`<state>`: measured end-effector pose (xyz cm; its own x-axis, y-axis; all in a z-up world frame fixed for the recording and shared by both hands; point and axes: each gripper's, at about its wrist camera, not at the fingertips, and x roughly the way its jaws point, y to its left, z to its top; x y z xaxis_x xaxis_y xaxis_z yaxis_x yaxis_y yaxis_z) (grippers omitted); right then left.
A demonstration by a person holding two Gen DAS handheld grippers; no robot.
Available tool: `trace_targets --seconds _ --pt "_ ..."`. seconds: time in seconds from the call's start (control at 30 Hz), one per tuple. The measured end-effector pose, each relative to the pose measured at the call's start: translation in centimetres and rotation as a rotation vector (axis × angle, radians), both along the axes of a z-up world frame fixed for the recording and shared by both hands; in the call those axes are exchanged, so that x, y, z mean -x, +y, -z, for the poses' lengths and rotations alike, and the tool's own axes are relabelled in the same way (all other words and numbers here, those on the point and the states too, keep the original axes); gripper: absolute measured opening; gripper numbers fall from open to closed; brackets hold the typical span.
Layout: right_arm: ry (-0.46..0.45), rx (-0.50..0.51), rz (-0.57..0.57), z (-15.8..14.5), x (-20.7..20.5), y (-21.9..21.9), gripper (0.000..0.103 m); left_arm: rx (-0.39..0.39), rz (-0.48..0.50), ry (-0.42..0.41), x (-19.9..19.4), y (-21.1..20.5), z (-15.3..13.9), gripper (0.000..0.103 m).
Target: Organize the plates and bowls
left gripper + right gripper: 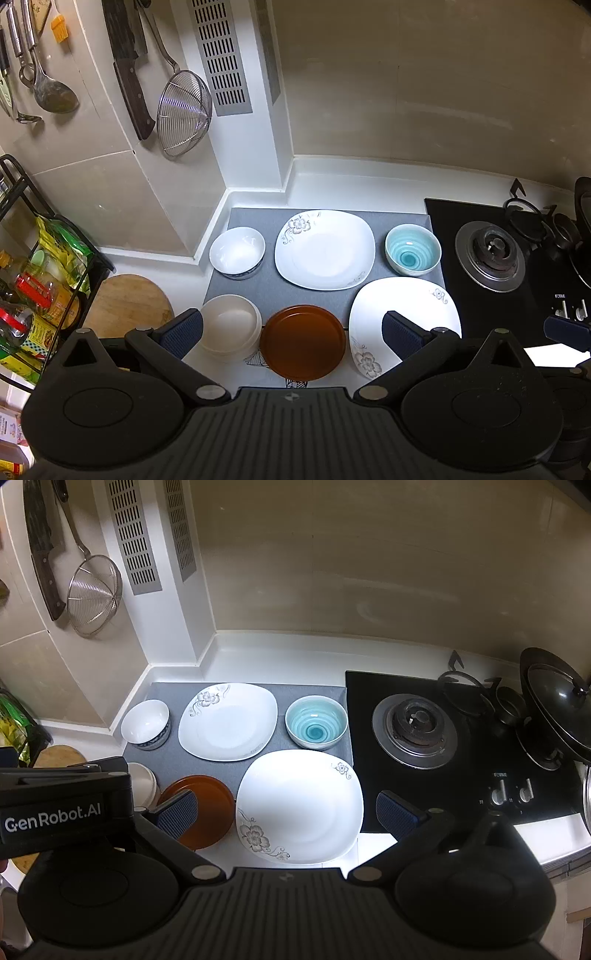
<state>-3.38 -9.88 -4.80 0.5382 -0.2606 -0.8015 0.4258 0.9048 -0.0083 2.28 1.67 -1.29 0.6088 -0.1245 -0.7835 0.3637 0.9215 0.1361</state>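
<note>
Ahead of your left gripper sits a plain brown plate (303,341), with a cream bowl (231,325) to its left. Beyond lie a white square plate (325,249) with grey flower print, a turquoise bowl (413,249) with spiral rings, and a grey mat (273,291).

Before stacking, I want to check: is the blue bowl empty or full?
Empty. The blue bowl shows its bare spiral-patterned bottom, nothing inside.
</note>
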Motion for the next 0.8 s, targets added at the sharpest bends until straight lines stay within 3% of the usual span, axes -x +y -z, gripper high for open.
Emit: trace_targets --seconds 0.8 --pt "0.019 -0.001 -0.023 0.67 -0.62 0.43 0.103 0.004 -0.021 0.02 -0.63 0.58 0.71 0.103"
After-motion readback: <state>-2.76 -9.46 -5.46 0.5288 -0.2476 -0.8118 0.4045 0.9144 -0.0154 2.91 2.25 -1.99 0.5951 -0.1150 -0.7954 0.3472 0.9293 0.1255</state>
